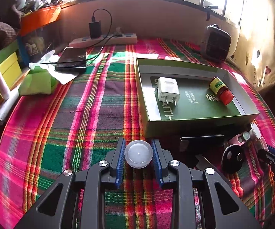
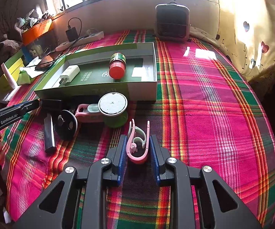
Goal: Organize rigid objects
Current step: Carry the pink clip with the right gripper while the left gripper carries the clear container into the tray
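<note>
The right hand-held gripper (image 2: 138, 148) pinched a pink clip (image 2: 137, 148) at lower centre above the plaid tabletop (image 2: 204, 95). Upper left, a green box (image 2: 99, 90) held a red-capped bottle (image 2: 117, 67) and white charger (image 2: 69, 74)

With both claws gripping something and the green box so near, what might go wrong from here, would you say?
1. The round clear cap sits between the left claw pads only at its curved rim, so it may squirt out.
2. The pink clip in the right claw is thin and springy; it may twist loose.
3. The red-capped bottle lies on its side in the green box and may roll if bumped.
</note>
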A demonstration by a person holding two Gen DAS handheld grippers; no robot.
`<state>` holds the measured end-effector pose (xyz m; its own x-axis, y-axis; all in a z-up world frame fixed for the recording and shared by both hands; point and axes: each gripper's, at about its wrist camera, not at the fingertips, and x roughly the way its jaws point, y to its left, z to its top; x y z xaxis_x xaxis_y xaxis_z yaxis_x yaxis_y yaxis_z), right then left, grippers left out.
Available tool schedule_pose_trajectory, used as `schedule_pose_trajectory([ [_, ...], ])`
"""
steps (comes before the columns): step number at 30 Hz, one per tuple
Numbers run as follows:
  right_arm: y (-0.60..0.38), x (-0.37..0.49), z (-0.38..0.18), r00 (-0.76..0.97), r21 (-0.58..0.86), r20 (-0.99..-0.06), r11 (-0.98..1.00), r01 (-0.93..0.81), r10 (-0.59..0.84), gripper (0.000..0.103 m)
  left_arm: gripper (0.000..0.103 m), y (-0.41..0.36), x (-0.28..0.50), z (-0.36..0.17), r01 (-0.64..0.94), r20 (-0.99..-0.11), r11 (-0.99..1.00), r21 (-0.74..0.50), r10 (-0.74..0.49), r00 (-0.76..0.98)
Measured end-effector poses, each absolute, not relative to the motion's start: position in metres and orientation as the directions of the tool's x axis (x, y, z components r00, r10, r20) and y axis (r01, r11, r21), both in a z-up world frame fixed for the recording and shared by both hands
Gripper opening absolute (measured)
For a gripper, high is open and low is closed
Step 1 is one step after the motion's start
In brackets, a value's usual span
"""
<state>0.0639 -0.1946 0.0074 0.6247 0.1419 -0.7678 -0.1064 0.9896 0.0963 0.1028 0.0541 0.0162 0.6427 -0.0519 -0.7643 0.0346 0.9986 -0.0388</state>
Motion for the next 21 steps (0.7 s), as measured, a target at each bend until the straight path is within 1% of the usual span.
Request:
schedule_pose_trajectory([
  [5,-0.196,0.062,0.014,0.639,0.096,-0.756,0.99,-0.103,0.14,0.025,0.026,0.056,0.101,0.023,0.039,-0.761,0.997,-0.073,-0.081,0.643],
  [15,-0.197,0.067,0.041,0.683,0.086,-0.715,0.989,-0.122,0.146,0.025,0.026,0.051,0.104,0.053,0.067,-0.726,0.994,-0.086,-0.109,0.679],
  [21,-0.194,0.082,0.055,0.696,0.087,-0.698,0.985,-0.15,0.168,0.025,0.026,0.045,0.113,0.069,0.102,-0.707,0.988,-0.116,-0.154,0.69],
])
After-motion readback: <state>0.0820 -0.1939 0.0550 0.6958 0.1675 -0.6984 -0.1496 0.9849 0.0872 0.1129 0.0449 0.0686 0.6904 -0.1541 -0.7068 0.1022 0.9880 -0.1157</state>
